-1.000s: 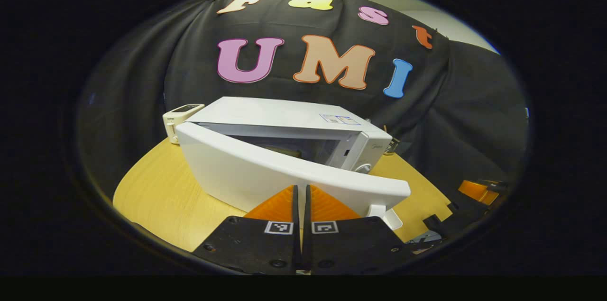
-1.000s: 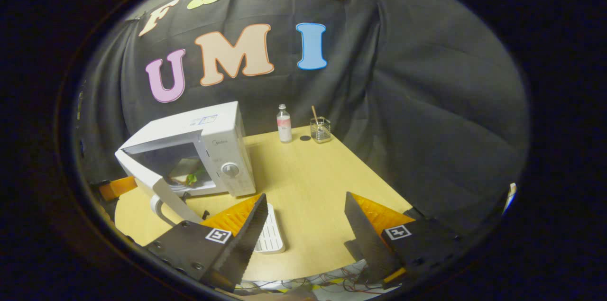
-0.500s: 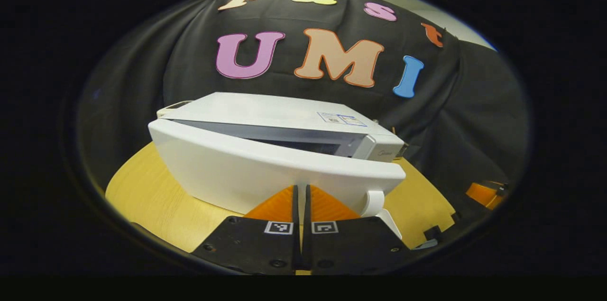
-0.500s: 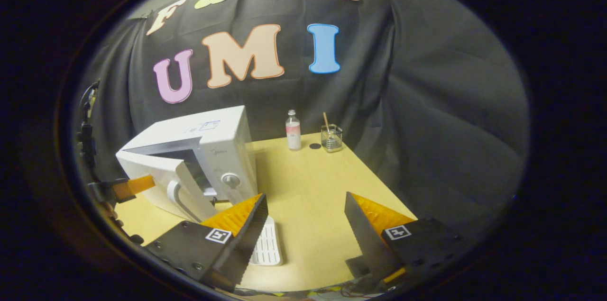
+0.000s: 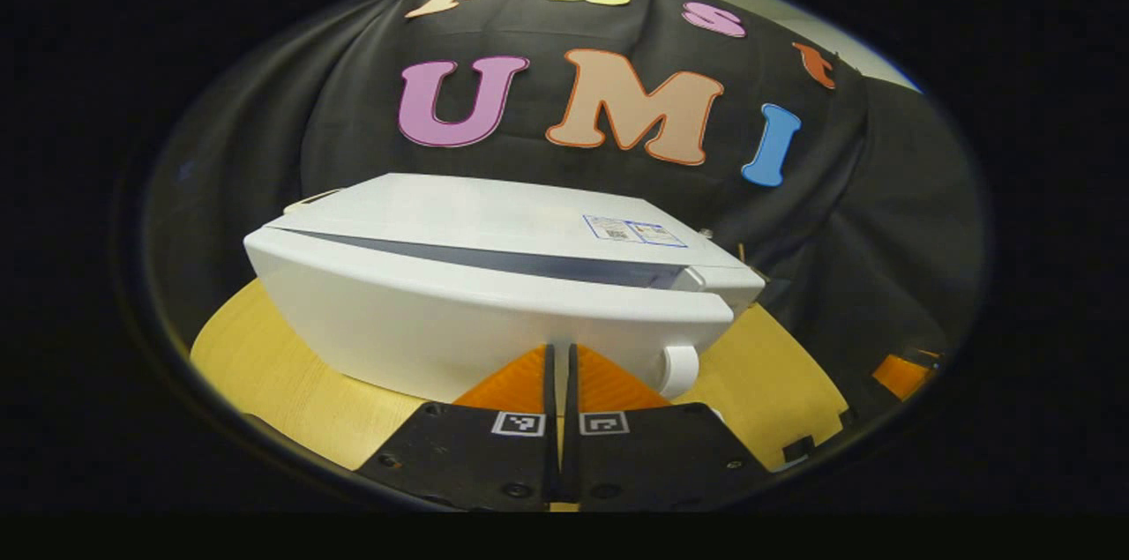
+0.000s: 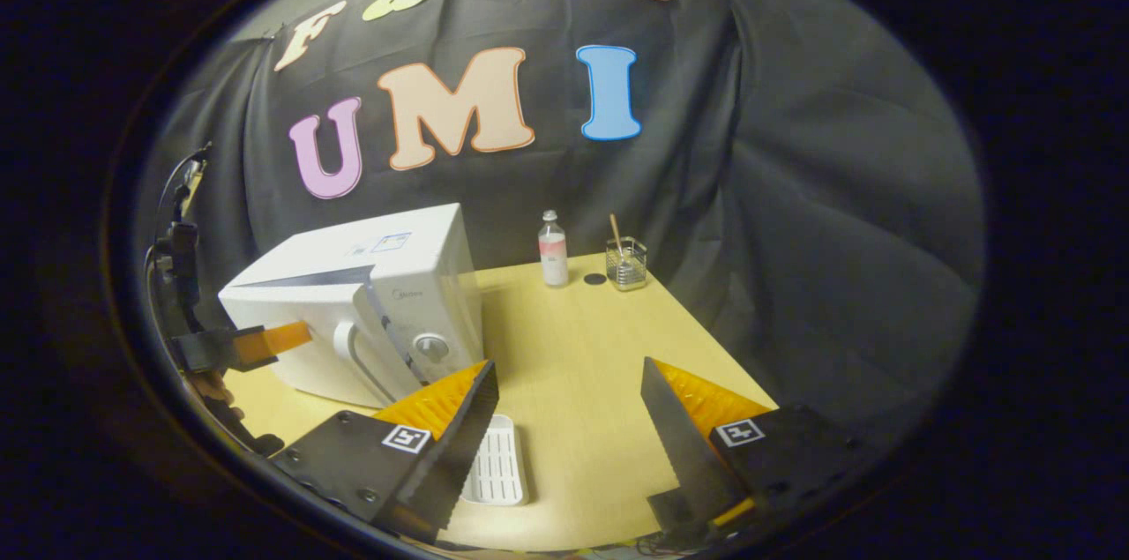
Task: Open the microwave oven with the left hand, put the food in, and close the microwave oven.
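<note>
A white microwave oven [image 5: 494,225] [image 6: 388,265] stands on the wooden table [image 6: 564,384]. Its door [image 5: 459,322] [image 6: 300,339] is almost closed, a narrow dark slit left along the top. My left gripper [image 5: 560,357] is shut with its tips pressed against the door's outer face; in the right gripper view the left gripper [image 6: 265,341] touches the door from the left. The door handle [image 5: 677,369] [image 6: 357,353] sits at the door's right end. My right gripper [image 6: 569,406] hangs open over the table in front, holding nothing. The food inside is hidden.
A white slotted tray [image 6: 496,472] lies on the table by my right gripper's left finger. At the table's back stand a small bottle [image 6: 553,250], a dark cap [image 6: 595,279] and a glass jar with a stick [image 6: 625,263]. The microwave's knob [image 6: 430,347] faces front.
The microwave door has swung from wide ajar to nearly closed, pushed by my left gripper moving forward. The food seen inside a second ago is now hidden. My right gripper stayed open.
</note>
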`<state>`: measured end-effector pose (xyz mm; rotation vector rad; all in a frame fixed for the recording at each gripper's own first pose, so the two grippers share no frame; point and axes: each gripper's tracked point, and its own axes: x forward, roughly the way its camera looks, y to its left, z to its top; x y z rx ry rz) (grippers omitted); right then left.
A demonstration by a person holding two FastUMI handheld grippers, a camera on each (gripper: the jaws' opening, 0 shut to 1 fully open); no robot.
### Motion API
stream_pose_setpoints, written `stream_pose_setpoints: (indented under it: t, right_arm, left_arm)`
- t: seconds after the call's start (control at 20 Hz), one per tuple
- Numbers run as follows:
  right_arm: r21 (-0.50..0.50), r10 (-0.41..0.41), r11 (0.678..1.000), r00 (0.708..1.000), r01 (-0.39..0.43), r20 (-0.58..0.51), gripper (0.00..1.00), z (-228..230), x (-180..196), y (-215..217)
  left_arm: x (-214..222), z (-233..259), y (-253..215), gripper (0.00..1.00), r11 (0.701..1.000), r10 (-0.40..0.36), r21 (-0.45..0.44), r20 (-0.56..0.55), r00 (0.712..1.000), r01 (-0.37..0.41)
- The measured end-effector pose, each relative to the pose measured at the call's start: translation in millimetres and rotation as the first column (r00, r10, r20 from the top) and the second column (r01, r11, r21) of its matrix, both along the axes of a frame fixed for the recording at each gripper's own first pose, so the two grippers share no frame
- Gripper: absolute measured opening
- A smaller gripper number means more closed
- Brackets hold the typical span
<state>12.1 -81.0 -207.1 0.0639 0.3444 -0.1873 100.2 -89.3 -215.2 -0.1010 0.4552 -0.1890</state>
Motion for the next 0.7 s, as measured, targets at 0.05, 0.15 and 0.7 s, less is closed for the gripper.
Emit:
stream_pose_setpoints:
  t: [0.05,0.15,0.7]
  right_arm:
    - [0.001,-0.001,1.0,1.0,0.001,-0.001,1.0,-0.9,-0.2,-1.6]
    - [0.002,-0.001,1.0,1.0,0.001,0.002,1.0,0.3,1.4,-3.1]
    - [-0.013,0.001,1.0,1.0,-0.001,-0.011,0.94,-4.6,6.3,-14.9]
  left_arm:
    - [2.3,0.5,-0.9,0.0,1.0,0.006,-0.002,0.003,1.0,-0.006]
    - [7.4,1.0,-0.7,0.0,1.0,0.019,-0.003,0.011,1.0,-0.019]
    - [18.0,0.8,0.9,0.0,0.997,0.077,0.006,0.036,0.996,-0.077]
